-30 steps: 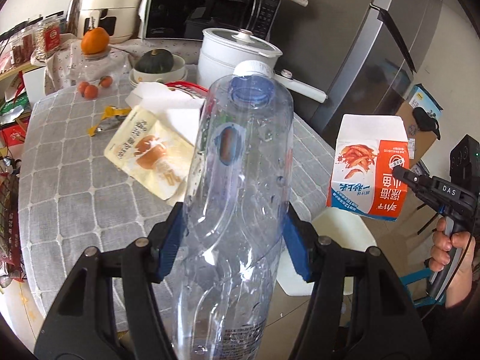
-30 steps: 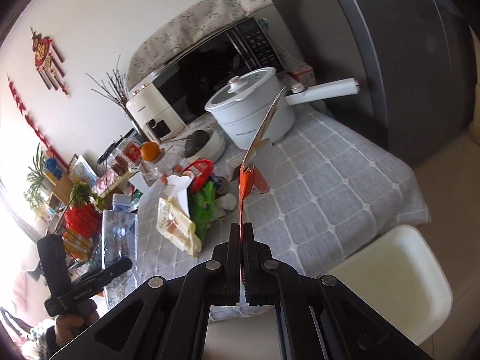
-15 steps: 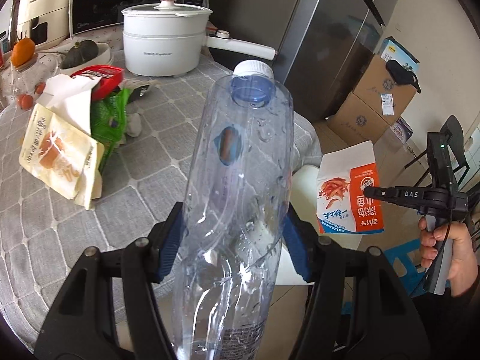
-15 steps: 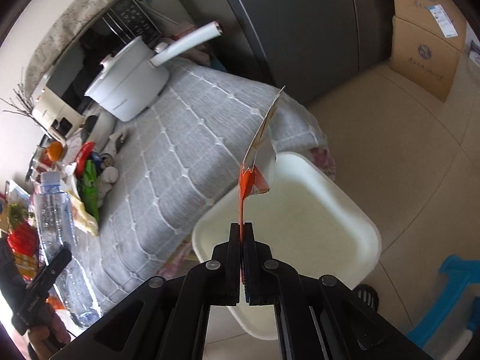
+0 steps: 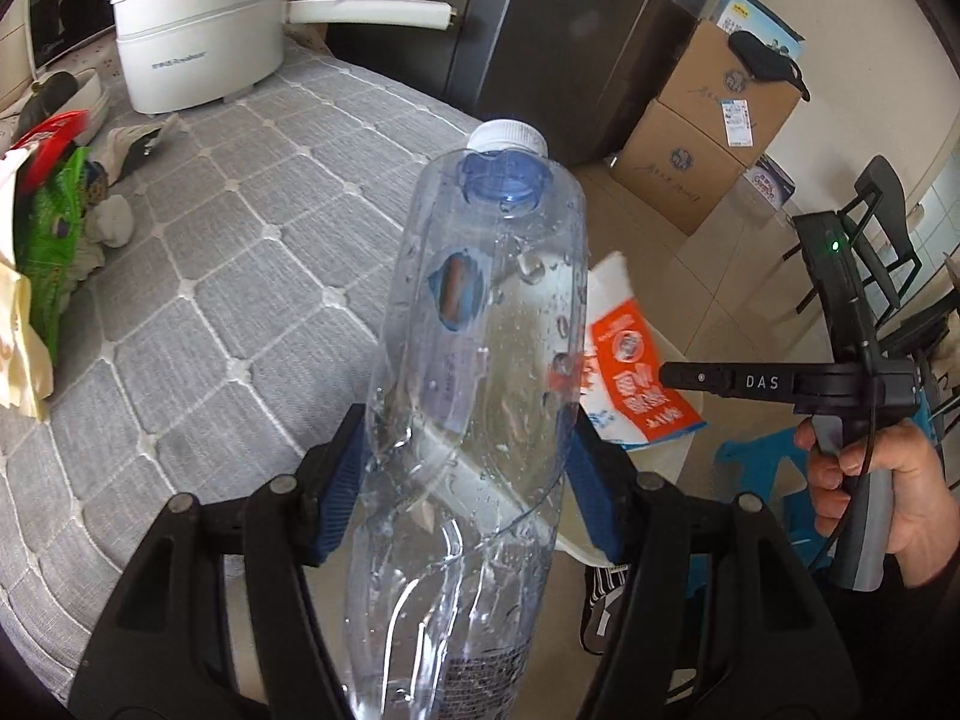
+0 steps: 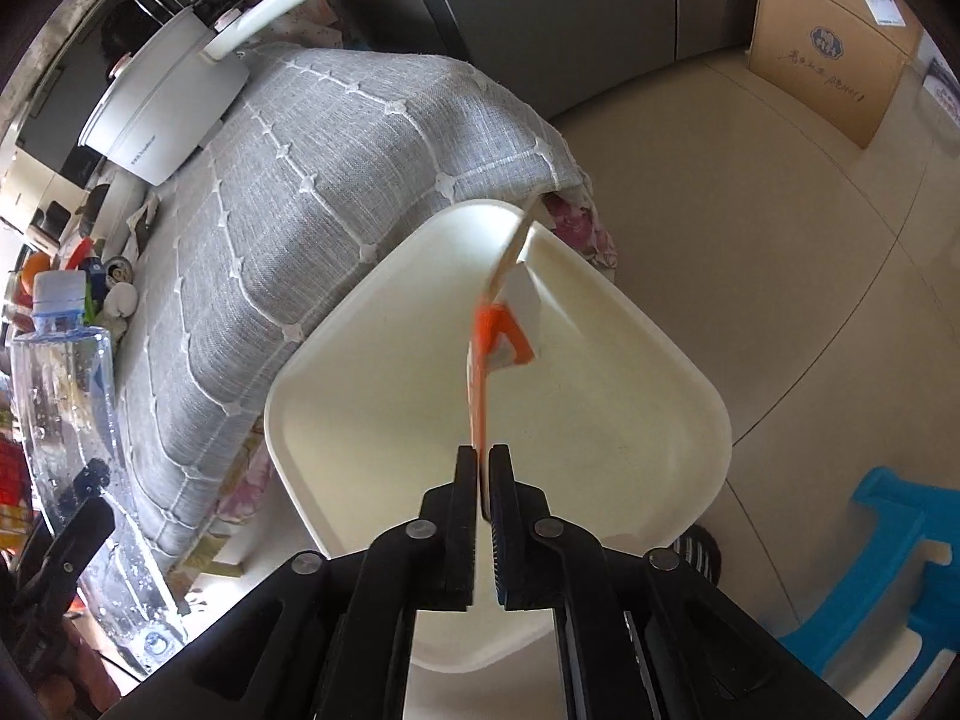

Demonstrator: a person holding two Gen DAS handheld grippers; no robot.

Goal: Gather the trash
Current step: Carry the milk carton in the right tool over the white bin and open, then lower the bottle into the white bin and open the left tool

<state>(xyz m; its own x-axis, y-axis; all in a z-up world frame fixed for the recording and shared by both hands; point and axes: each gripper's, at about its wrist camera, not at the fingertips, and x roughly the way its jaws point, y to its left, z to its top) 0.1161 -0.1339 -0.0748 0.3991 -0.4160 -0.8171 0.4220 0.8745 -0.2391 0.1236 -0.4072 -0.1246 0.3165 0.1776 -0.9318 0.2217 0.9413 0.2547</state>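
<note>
Carton (image 6: 501, 324) hangs over white bin (image 6: 372, 408) beside table (image 6: 336, 138).

We see a white electric pot (image 5: 198, 48) with a long handle at ten o'clock on the surface (image 5: 240, 276), which is draped in a grey quilted cloth. Stacked cardboard boxes (image 5: 702, 138) stand on the floor at two o'clock beside a dark refrigerator (image 5: 570, 30). A blue plastic stool (image 6: 882, 570) sits at four o'clock.
</note>
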